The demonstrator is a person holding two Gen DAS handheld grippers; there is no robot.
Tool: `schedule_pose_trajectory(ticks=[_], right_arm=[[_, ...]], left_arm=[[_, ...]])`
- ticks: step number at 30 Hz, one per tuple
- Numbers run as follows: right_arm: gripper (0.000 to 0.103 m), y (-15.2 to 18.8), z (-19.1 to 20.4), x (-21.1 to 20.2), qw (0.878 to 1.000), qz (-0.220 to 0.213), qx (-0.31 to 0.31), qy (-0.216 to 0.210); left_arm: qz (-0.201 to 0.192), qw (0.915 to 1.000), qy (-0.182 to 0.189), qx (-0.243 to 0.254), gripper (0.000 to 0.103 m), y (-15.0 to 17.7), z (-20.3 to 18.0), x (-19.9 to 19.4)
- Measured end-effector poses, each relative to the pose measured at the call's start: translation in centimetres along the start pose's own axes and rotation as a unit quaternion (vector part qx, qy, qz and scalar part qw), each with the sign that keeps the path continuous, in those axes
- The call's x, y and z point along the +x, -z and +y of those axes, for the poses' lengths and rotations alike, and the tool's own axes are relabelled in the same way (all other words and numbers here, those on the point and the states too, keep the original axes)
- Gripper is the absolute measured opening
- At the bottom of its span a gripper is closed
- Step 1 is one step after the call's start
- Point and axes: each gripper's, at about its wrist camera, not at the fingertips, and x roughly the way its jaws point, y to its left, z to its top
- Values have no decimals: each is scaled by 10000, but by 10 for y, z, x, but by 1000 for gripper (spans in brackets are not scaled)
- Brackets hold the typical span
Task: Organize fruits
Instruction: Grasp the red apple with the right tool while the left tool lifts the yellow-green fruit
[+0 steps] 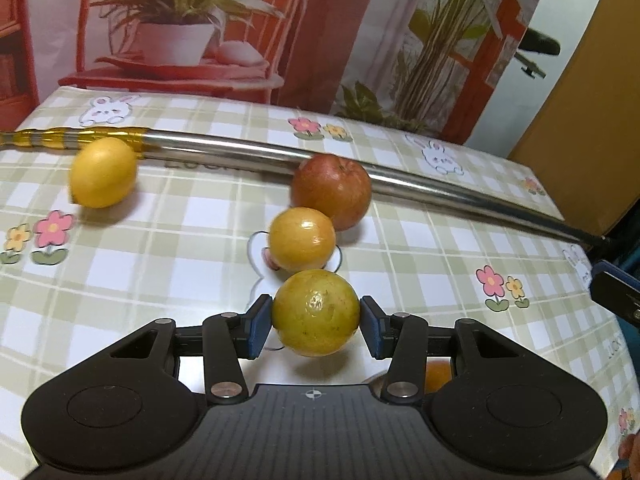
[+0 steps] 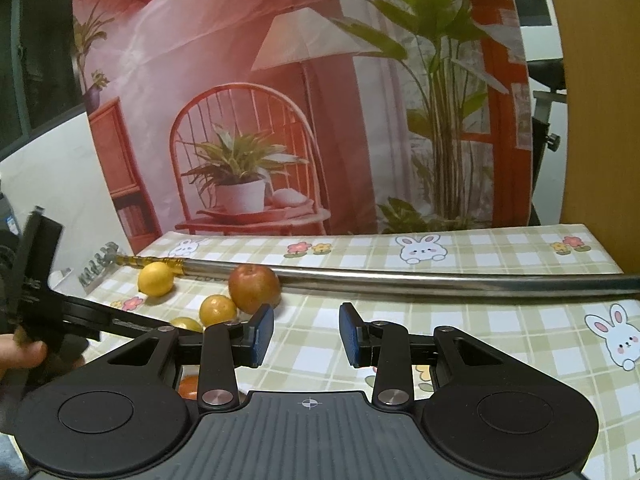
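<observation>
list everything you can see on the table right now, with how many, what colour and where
yellow-green fruit: one, mottled yellow-green, between the left gripper's pads
orange-yellow fruit: one, just beyond the held one
apple: one, red-brown, against the metal pole
lemon: one, yellow, far left by the pole's gold-wrapped end
orange fruit: one, mostly hidden under the left gripper
metal pole: one, silver, lying across the table
tablecloth: one, green-white check with rabbits and flowers
backdrop: one, printed red room with plants
left gripper: black, blue pads, closed on the fruit
right gripper: black, blue pads, open, empty
hand: partly visible, far left
</observation>
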Motion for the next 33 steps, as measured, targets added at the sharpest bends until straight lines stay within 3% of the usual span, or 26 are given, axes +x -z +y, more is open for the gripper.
schedule_pose_trajectory(ticks=[10,18,23,26,33], right_arm=[[34,-19,25,11,9991,268,42,-323],[41,-51,54,67,9954,692,32,-660],[45,-64,74,114,9931,1026,-40,-561],[59,-68,78,139,9930,1047,151,-520],[59,-65,73,197,9846,1619,649,88]], left_arm=[[-319,9985,-416,-131,50,14,57,-64],[-645,9940,-853,-246,50,19,104,-108],[-765,9913,-1030,-301,50,26,123,-118],[-773,9915,-945,-442,50,32,132,-116],[-706,9925,-814,-570,50,38,139,-104]])
